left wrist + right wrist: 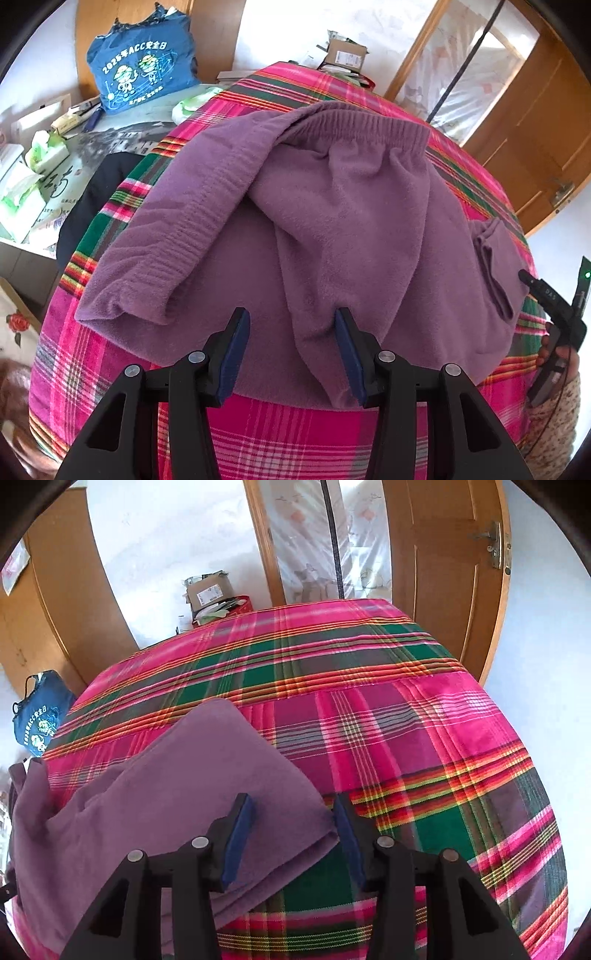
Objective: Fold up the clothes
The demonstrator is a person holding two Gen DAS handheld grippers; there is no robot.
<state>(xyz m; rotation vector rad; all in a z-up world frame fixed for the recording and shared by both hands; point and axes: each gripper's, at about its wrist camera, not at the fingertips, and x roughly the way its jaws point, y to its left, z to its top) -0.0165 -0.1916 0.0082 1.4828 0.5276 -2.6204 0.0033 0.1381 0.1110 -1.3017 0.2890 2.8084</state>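
Note:
Purple fleece trousers (351, 221) lie spread on a pink and green plaid sheet (295, 428). Their elastic waistband (369, 122) is at the far side and a ribbed part (177, 229) falls to the left. My left gripper (291, 314) hovers over the near edge of the trousers, jaws open, blue pads apart with cloth below them. In the right wrist view a folded end of the trousers (184, 775) reaches in from the left. My right gripper (291, 799) stands open over its corner, with the pads not pressing on the cloth.
A blue printed bag (144, 70), tissue boxes (44, 151) and papers crowd a table at the left. A dark garment (96, 192) lies beside the sheet. A cardboard box (208, 589) and a wooden door (443, 572) stand beyond. A patterned sleeve (557, 413) shows at the right.

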